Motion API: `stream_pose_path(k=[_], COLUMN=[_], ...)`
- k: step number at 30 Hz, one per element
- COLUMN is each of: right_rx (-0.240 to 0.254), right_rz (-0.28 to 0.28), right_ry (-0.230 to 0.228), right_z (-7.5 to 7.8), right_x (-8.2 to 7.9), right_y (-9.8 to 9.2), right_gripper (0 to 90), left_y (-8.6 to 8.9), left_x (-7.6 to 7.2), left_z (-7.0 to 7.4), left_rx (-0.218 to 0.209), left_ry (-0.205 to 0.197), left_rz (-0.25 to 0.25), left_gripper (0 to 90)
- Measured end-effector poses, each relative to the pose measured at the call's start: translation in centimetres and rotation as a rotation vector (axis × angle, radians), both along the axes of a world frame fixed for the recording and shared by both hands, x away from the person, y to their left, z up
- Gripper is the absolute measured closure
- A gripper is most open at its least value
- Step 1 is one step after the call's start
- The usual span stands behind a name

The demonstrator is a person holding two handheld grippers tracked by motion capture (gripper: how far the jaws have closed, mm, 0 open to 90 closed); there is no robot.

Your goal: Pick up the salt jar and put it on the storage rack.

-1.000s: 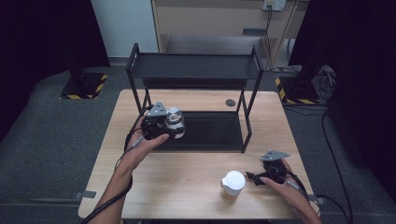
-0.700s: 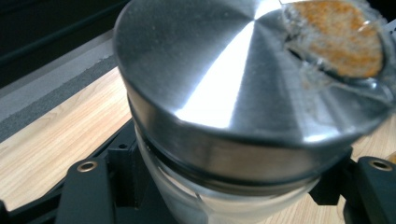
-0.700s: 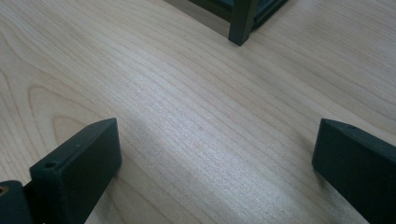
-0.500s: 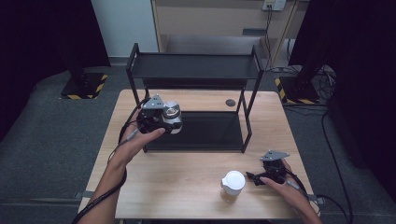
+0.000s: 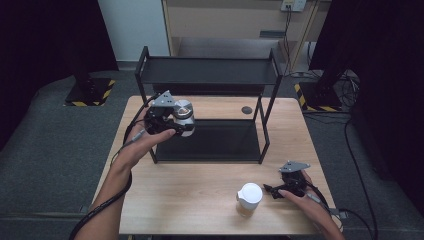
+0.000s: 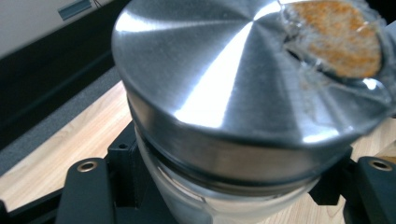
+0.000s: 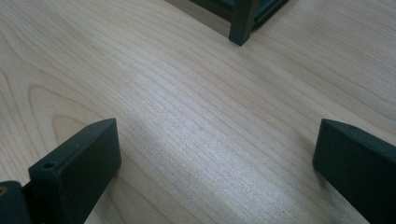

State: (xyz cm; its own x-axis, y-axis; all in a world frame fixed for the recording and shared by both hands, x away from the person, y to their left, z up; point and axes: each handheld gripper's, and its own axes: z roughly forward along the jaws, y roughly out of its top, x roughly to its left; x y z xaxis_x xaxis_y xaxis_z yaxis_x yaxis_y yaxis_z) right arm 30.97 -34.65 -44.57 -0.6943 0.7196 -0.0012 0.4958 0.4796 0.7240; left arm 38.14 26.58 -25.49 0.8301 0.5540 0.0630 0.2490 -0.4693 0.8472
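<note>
A glass jar [image 5: 183, 117] with a brushed metal lid is clamped between the jaws of the left hand-held gripper [image 5: 167, 120], held above the black rack's [image 5: 210, 145] lower shelf. The right hand-held gripper [image 5: 280, 189] is rested on the desk [image 5: 190, 200], jaws wide apart and empty, with a white-lidded cup [image 5: 248, 198] just beside it.

— Where does your high view sit?
— Above your side of the wooden table [image 5: 200, 195], facing forward and down; your forearms enter from its bottom edge, and the black shelf rack [image 5: 210, 75] stands beyond.
— And the left gripper view?
— It rides your left gripper [image 5: 167, 117], very close under a steel-lidded jar [image 6: 233, 93], which the high view shares.
— The right one?
— Low on your right gripper [image 5: 272, 191], skimming the tabletop toward a rack leg [image 7: 243, 23], seen from above too.
</note>
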Motion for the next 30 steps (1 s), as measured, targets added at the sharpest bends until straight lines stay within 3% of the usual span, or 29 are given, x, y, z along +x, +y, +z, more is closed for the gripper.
stream_pose_path(k=[11,24,30], right_rx=[0.000,0.000,0.000], right_rz=[0.001,0.000,0.000], right_ry=[0.000,0.001,0.001], right_z=[0.0,0.0,0.0], right_x=[0.0,0.0,0.0], right_y=[0.0,0.0,0.0], right_gripper=[1.8,1.8,1.8], left_y=[0.5,-0.5,-0.6], left_x=[-0.7,0.1,0.7], left_z=[5.2,9.8,11.6], left_rx=[-0.001,0.021,0.009], left_ry=[-0.022,-0.025,-0.031], left_rz=[-0.004,-0.005,0.001], left_gripper=[29.3,29.3,29.3])
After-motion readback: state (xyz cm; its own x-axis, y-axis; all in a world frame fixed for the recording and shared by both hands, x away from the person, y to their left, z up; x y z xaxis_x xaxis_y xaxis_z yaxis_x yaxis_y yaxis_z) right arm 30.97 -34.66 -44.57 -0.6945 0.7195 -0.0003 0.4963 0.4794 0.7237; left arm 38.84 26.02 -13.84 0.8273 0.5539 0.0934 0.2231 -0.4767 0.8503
